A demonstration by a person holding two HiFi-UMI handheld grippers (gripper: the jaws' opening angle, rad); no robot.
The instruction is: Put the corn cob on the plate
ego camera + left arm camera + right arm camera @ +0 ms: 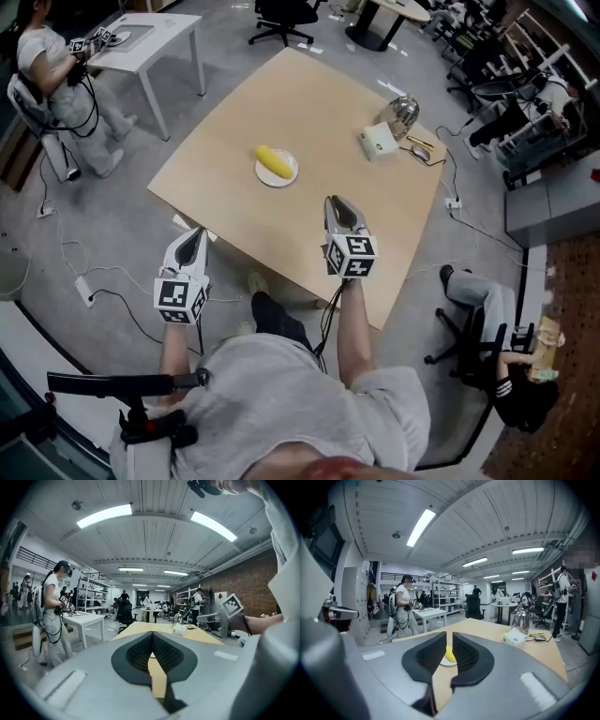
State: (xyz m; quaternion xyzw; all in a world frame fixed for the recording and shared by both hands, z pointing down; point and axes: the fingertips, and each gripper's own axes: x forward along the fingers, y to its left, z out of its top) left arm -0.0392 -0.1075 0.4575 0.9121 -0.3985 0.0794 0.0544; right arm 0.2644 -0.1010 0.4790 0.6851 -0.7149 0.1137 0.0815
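Head view shows the corn cob (273, 161) already lying on the plate (292, 174) mid-table (309, 103), so the task looks done; both grippers hang well apart from it, the left gripper (194, 236) closed and empty, the right gripper (342, 208) barely ajar and empty.

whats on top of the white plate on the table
A yellow corn cob lies on the white plate, toward its far-left side. Nothing else shows on it. The part of the plate beneath the cob is covered, so that patch cannot be seen.
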